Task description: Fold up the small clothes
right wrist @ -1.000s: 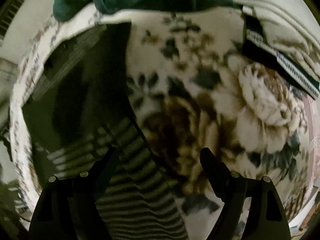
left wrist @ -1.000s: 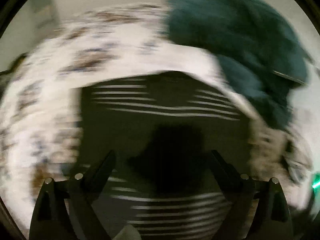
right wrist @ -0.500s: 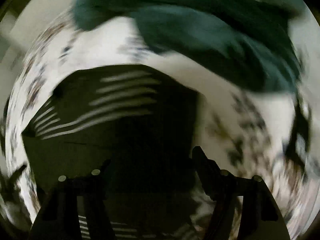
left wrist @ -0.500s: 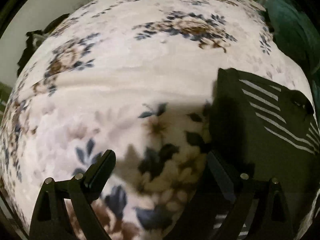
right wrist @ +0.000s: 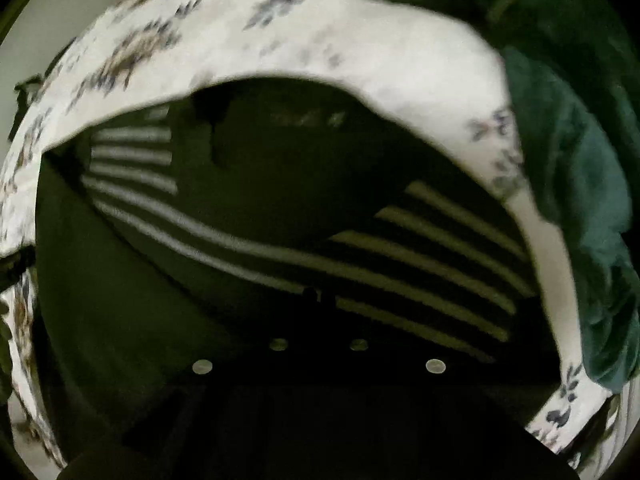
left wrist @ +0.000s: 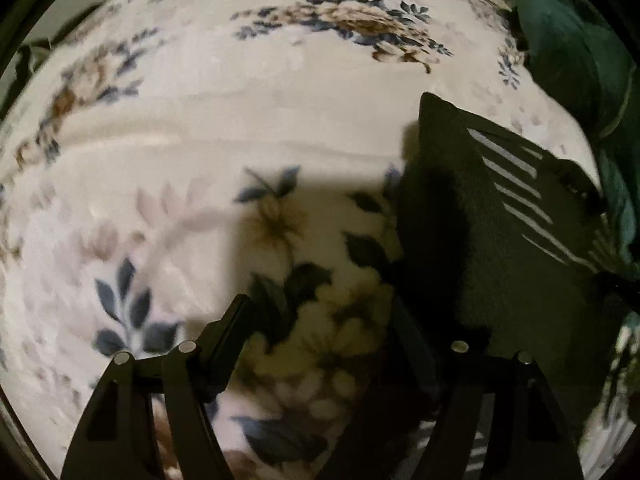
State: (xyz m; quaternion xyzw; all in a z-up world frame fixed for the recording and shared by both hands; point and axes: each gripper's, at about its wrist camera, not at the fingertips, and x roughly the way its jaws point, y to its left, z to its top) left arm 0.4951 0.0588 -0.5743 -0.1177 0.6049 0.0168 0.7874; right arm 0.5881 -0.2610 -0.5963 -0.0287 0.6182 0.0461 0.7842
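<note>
The blanket (left wrist: 240,120) is cream-white, printed with blue leaves and tan-brown flowers. On it, the garment (right wrist: 240,216) is very dark, nearly black, crossed by pale white stripes. Beside the garment, at the blanket's edge, bunched cloth (right wrist: 580,160) is solid dark teal.

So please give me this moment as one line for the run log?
left hand-held gripper: closing, edge of dark striped garment between fingers | right hand-held gripper: shut over the garment, grip unclear | surface: floral blanket
</note>
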